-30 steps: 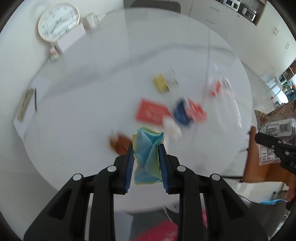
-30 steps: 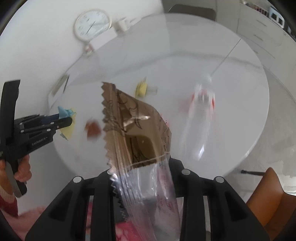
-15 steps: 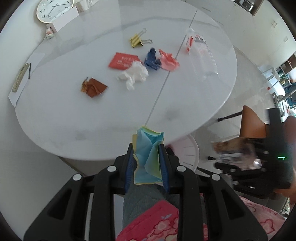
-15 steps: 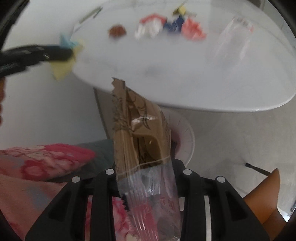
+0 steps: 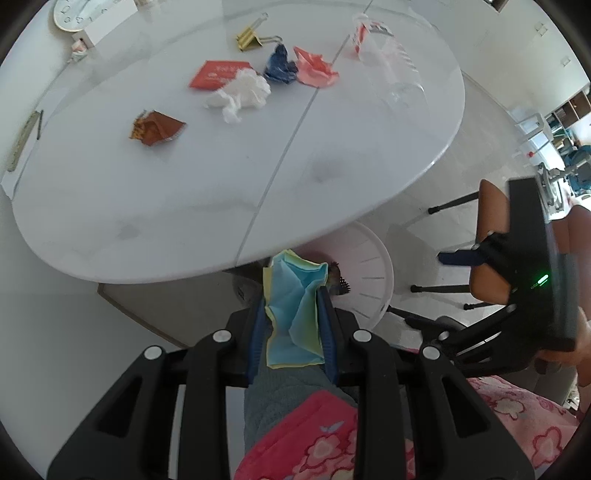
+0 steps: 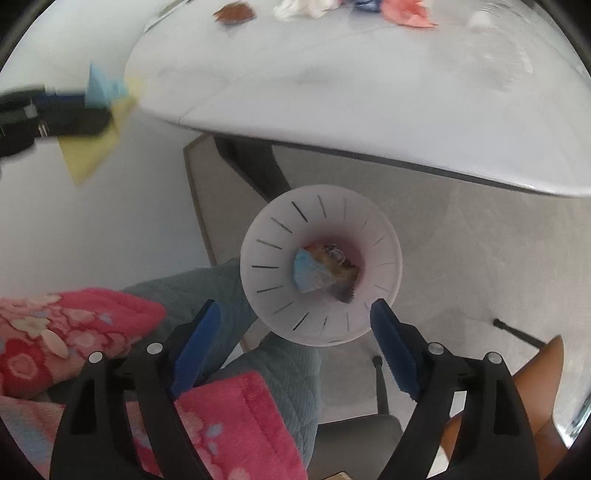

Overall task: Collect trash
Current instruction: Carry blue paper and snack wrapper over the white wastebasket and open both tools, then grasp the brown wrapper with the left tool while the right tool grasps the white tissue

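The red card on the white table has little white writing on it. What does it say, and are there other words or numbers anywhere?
Flat red card: white print, too small and blurred to read.
Round white wall clock: face markings too small to read.
Clear plastic bottle with red label: label print unreadable.
Black right hand-held gripper: tiny text beside its green light, unreadable.
Nothing can be quoted.

Bin [image 6: 320, 266] mouth sits unobstructed just ahead of the spread right fingers [image 6: 201, 345]; worktop [image 6: 369, 92] edge overhangs beyond, the person's knee [image 6: 229, 295] crowds the left finger.
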### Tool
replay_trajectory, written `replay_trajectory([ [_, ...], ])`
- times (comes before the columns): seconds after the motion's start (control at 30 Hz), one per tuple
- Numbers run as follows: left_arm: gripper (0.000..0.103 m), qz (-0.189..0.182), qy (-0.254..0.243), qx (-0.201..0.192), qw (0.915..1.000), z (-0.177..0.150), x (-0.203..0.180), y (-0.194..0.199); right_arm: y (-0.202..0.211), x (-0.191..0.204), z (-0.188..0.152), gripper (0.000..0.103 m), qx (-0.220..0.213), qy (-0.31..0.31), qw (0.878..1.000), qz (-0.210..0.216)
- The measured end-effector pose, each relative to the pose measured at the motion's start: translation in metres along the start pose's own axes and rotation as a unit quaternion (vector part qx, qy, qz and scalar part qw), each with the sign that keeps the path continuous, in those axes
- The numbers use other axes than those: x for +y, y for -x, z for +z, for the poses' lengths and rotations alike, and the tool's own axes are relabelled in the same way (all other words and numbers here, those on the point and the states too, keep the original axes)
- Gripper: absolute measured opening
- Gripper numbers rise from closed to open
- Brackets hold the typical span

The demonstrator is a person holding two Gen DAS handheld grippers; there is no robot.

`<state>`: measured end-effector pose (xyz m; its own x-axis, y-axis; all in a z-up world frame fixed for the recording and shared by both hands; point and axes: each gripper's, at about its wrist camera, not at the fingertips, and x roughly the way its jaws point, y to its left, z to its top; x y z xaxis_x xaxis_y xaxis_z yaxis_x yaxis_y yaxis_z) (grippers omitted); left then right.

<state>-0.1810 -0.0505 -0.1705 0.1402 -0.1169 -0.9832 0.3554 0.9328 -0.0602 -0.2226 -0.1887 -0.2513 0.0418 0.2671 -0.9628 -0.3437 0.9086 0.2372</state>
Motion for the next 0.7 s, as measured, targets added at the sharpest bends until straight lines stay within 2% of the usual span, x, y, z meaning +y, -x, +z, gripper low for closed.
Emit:
replay_trajectory([
  [0.13, 0.026, -0.011, -0.018, 0.008, 0.9998, 0.0, -0.012, -0.008, 0.037, -0.015, -0.003, 0.089, -0.04, -0.045, 0.998, -0.015],
  [0.2, 0.03, -0.022, -0.033, 0.014, 0.9991, 0.0, -0.021, -0.009, 0.055, -0.021, -0.003, 0.089, -0.059, -0.06, 0.996, -0.023],
  [0.23, 0.042, -0.029, -0.039, 0.017, 0.9987, 0.001, -0.025, -0.009, 0.067, -0.026, -0.003, 0.09, -0.073, -0.07, 0.994, -0.029],
  [0.27, 0.061, -0.036, -0.045, 0.021, 0.9981, 0.001, -0.029, -0.009, 0.073, -0.029, -0.002, 0.091, -0.081, -0.076, 0.993, -0.033],
  [0.33, 0.076, -0.041, -0.055, 0.012, 0.9976, 0.002, -0.035, -0.003, 0.086, -0.037, -0.001, 0.092, -0.097, -0.09, 0.99, -0.04],
  [0.43, 0.087, -0.047, -0.069, 0.002, 0.9965, 0.004, -0.039, 0.007, 0.106, -0.046, 0.002, 0.092, -0.123, -0.102, 0.986, -0.048],
  [0.53, 0.089, -0.038, -0.063, -0.005, 0.9973, 0.007, -0.033, 0.015, 0.114, -0.051, 0.009, 0.092, -0.14, -0.104, 0.983, -0.056],
  [0.7, 0.093, 0.01, -0.011, -0.046, 0.9988, 0.021, 0.007, 0.035, 0.13, -0.043, 0.028, 0.097, -0.171, -0.097, 0.979, -0.059],
])
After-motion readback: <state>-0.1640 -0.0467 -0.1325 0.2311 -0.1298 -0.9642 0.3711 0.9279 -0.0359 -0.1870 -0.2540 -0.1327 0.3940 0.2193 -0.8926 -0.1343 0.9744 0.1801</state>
